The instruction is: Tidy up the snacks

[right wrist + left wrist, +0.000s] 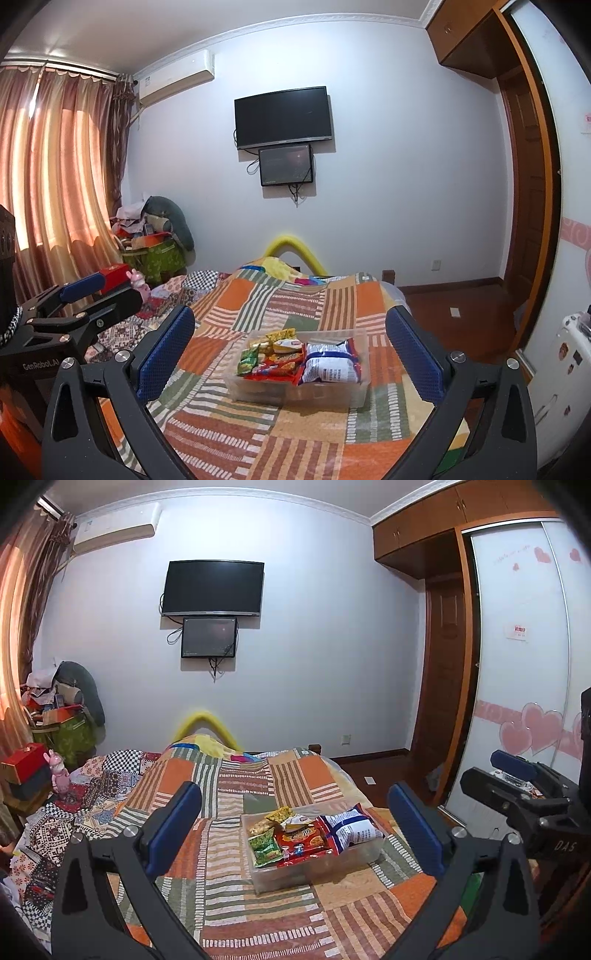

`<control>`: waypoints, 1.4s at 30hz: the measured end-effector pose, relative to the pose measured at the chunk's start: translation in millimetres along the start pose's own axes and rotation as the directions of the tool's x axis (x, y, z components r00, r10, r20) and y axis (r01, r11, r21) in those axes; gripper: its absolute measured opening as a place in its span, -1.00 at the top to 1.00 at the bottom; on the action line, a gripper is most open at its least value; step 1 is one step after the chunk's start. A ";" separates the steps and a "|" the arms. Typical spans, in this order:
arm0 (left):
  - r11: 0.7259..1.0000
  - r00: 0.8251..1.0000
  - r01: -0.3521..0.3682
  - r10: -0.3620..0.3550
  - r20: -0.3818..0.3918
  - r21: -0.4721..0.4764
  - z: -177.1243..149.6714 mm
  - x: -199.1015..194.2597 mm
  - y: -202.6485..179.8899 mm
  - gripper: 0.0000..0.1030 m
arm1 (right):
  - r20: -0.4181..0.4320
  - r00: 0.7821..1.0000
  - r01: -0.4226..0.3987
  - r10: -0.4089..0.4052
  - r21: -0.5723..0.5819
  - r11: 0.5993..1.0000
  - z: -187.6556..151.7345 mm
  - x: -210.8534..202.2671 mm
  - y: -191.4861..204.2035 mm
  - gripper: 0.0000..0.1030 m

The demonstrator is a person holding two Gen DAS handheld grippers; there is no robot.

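From the left wrist view, the left gripper hangs above the near part of the bed, its blue-padded fingers spread wide with nothing between them. Ahead of it, a clear plastic box sits on the patchwork bedspread, roughly midway across the bed and toward its near end. Snack packets fill the box: a white and blue bag on the right side, a red packet in the middle, a green packet at the left, and yellow packets at the far side. No loose snack shows on the bedspread around the box. The right gripper is visible at the right edge, near the wardrobe.

From the right wrist view, the right gripper is likewise opened wide and holds nothing. The clear plastic box lies just ahead with the same packets inside, the white and blue bag nearest the right wall. The left gripper shows at the left edge.

As a judgement, the gathering looks done or nearly so; whether a lid or further tidying is left cannot be told.
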State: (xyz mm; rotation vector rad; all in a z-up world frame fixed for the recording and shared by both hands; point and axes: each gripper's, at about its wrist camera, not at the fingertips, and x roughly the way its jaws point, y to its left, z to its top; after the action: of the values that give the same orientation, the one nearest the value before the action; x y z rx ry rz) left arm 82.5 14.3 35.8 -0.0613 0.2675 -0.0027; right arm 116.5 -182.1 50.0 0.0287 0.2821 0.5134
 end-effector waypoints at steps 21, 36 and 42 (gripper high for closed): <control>1.000 1.000 0.008 -0.008 -0.002 0.006 -1.8 1.2 -4.2 -1.00 | 0.008 1.000 0.023 -0.023 -0.013 1.000 2.8 -4.7 1.1 -1.00; 1.000 1.000 0.020 -0.020 -0.008 -0.003 -1.4 1.6 0.1 -1.00 | 0.003 1.000 0.025 -0.025 -0.018 1.000 2.2 -4.3 0.2 -1.00; 0.999 0.999 0.031 -0.031 -0.015 0.011 -2.1 1.8 -1.9 -1.00 | -0.004 1.000 0.024 -0.024 -0.022 0.999 0.0 -2.2 -0.7 -1.00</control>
State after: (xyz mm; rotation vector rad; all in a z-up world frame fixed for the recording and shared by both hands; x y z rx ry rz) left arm 83.6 12.2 33.5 -0.0538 0.2812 -0.0354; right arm 115.0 -183.7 50.4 0.0031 0.2803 0.4926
